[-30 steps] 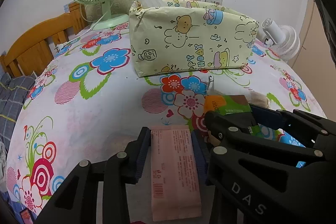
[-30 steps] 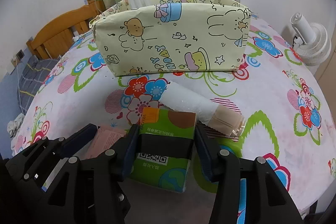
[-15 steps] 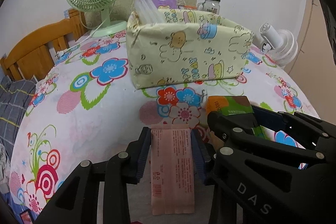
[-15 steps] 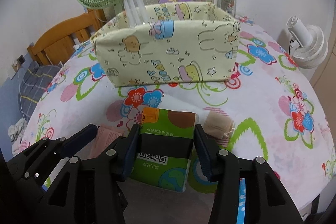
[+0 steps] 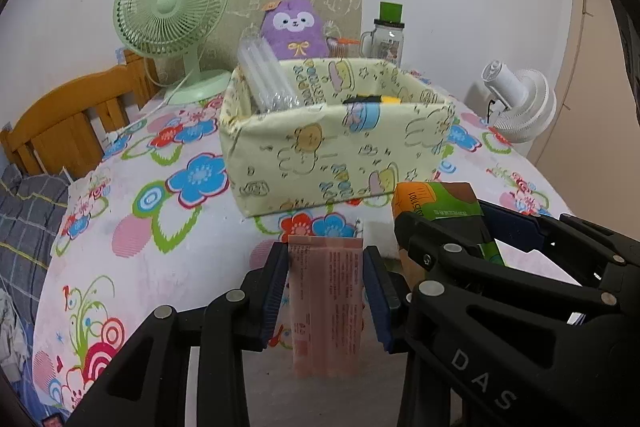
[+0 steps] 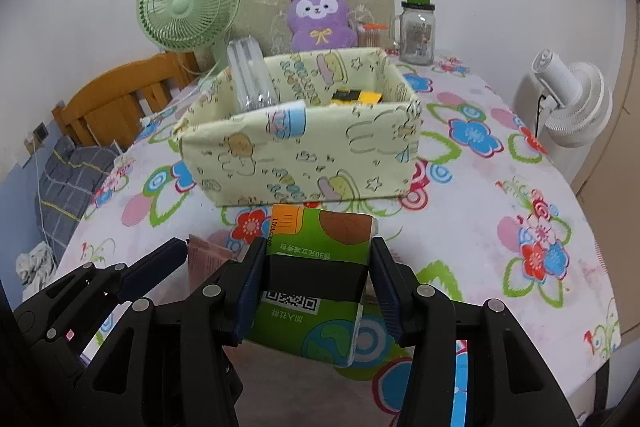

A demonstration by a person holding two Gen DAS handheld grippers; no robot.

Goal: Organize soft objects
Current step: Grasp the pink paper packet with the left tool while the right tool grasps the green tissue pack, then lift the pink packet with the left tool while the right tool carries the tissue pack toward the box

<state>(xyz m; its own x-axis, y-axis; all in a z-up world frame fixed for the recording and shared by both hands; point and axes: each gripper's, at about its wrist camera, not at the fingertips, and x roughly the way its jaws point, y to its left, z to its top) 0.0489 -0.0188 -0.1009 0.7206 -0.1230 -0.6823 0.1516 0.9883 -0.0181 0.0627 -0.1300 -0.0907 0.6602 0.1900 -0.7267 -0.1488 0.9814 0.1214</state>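
With jaws closed on them low in each frame, the left gripper [image 5: 325, 283] pinches a thin pink packet [image 5: 325, 301] and the right gripper [image 6: 318, 277] a soft green tissue pack [image 6: 316, 283], both probably light and squashy, best held mid-body.

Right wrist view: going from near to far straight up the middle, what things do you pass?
Green tissue pack in the right gripper → yellow cartoon fabric box → purple plush toy → wall.

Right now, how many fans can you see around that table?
2. A green fan stands at the table's far left, behind the fabric box. A white fan sits off the right edge. Others may be out of view.
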